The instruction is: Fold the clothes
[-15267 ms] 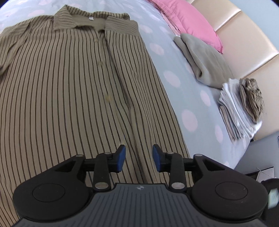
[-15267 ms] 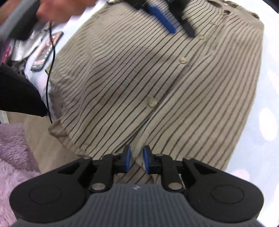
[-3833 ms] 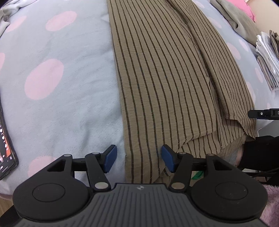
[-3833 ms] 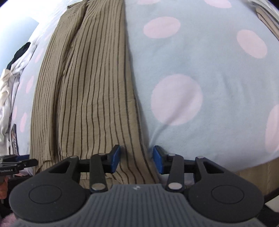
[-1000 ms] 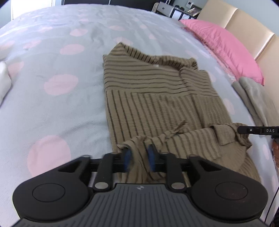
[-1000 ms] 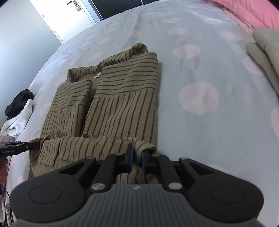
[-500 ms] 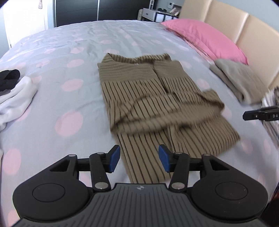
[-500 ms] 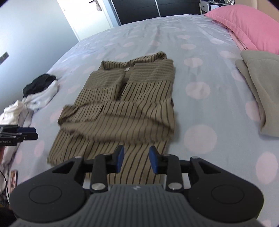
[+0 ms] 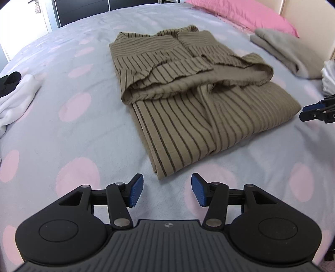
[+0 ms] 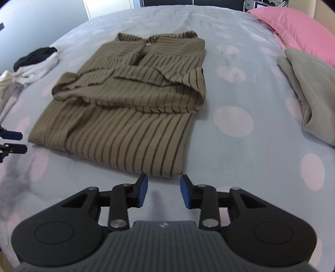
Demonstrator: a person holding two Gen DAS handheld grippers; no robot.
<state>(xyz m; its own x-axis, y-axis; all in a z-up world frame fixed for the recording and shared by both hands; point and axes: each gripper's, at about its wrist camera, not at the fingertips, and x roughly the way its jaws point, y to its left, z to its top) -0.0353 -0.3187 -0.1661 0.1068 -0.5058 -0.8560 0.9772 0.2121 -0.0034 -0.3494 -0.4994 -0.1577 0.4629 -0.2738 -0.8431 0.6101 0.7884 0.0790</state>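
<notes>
Shirt [image 9: 188, 100] lies half-folded, hem bunched. Left gripper [image 9: 167, 189] and right gripper [image 10: 163, 190], jaws just opened, are empty; fold corners should be pinched together, evenly.

Olive black-striped shirt [image 9: 188, 117], grey pink-dotted bedspread [image 9: 83, 134], pink pillow [image 9: 240, 14]
</notes>
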